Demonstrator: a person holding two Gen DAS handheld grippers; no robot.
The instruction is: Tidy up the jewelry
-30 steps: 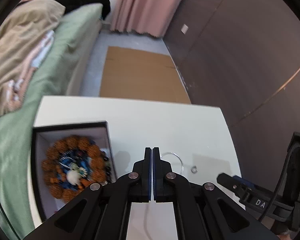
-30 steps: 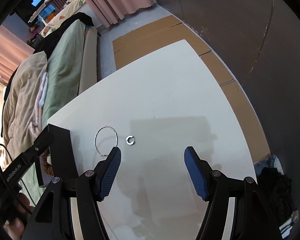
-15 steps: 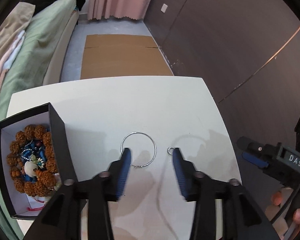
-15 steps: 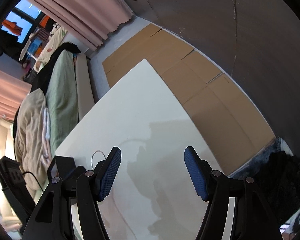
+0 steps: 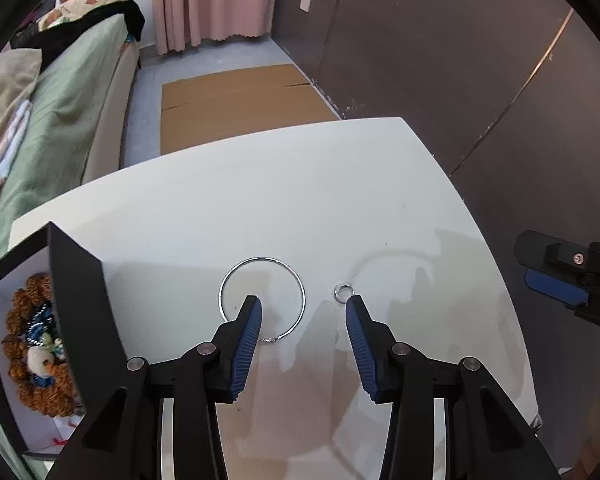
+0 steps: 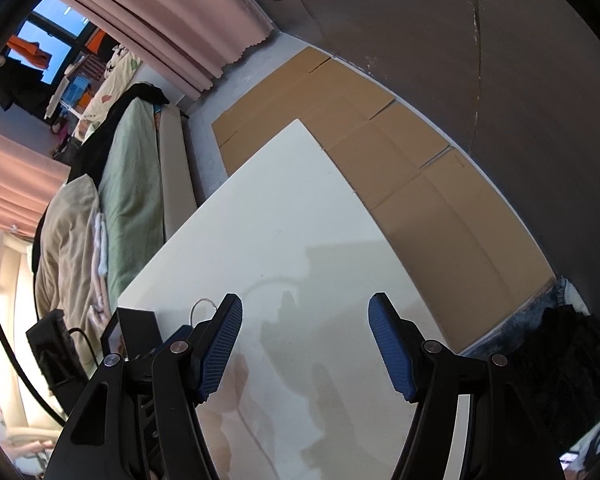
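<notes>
Bangle (image 5: 262, 300) thin stiff wire hoop, light, slippery, flat on white table (image 5: 300, 184) beside black box (image 5: 80, 304) | left gripper (image 5: 304, 312) closing, right rim arc between jaws, untouched | pinch across wire | right gripper (image 6: 304, 320) spread, empty

Even indoor light, strong fisheye warp, both views sharp

Soft light falls on the white table (image 5: 300, 200), where faint grey shadows of the grippers spread without glare. In the right wrist view a window (image 6: 40, 52) shows bright blue daylight and the lower left corner is blown out. Straight edges bow toward the dark circular rim of each view; the centres are crisp, with slight softness at the margins.
</notes>
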